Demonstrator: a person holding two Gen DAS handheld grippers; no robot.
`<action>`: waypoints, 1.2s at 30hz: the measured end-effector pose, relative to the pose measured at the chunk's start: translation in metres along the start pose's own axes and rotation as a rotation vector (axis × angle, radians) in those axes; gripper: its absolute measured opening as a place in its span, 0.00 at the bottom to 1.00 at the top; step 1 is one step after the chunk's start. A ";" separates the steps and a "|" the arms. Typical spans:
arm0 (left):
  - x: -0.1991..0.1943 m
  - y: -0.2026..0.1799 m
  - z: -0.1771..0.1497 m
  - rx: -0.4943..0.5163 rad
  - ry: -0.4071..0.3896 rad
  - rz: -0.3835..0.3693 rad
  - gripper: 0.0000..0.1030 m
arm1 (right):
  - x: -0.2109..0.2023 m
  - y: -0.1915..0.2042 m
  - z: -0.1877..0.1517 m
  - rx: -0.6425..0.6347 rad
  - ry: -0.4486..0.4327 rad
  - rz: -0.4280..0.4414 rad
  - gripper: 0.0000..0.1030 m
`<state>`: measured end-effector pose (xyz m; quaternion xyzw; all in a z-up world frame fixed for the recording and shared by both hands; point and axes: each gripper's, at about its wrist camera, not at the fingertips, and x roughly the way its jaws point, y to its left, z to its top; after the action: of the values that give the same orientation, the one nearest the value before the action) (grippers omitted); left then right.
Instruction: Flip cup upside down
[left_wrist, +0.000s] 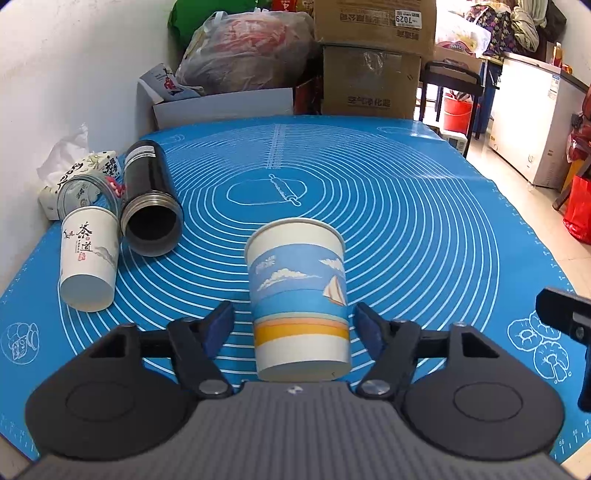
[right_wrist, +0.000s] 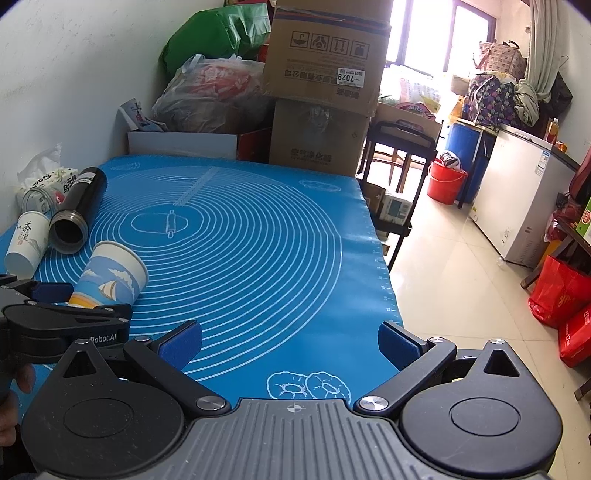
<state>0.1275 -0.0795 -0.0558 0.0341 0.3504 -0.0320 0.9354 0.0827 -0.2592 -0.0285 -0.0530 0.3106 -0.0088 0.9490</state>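
A paper cup (left_wrist: 299, 295) with a sailboat and cloud print stands between the open fingers of my left gripper (left_wrist: 295, 321). Its mouth points away from the camera and its base is nearest the gripper body. The blue pads (left_wrist: 218, 325) sit on either side of the cup with small gaps, not touching it. In the right wrist view the same cup (right_wrist: 110, 277) shows at the left, with the left gripper (right_wrist: 81, 299) around its lower part. My right gripper (right_wrist: 290, 341) is open and empty over the blue mat (right_wrist: 258, 251) near its front edge.
A white paper cup (left_wrist: 88, 262) with black script, a black flask (left_wrist: 147, 199) lying on its side, a glass jar (left_wrist: 85, 192) and a tissue pack lie at the mat's left. Cardboard boxes (left_wrist: 369, 74) and bags stand behind the table. The table's right edge drops to the floor.
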 end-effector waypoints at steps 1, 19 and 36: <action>-0.001 0.001 0.000 -0.005 -0.006 -0.003 0.77 | 0.000 0.001 0.000 -0.004 0.001 0.002 1.00; -0.059 0.039 0.002 -0.061 -0.123 -0.064 0.89 | -0.022 0.054 0.045 -0.518 -0.006 -0.083 1.00; -0.064 0.142 -0.009 -0.101 -0.208 0.180 0.94 | 0.000 0.207 -0.005 -1.804 -0.018 -0.210 1.00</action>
<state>0.0856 0.0650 -0.0142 0.0149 0.2481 0.0661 0.9664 0.0761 -0.0535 -0.0545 -0.8041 0.1857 0.1518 0.5439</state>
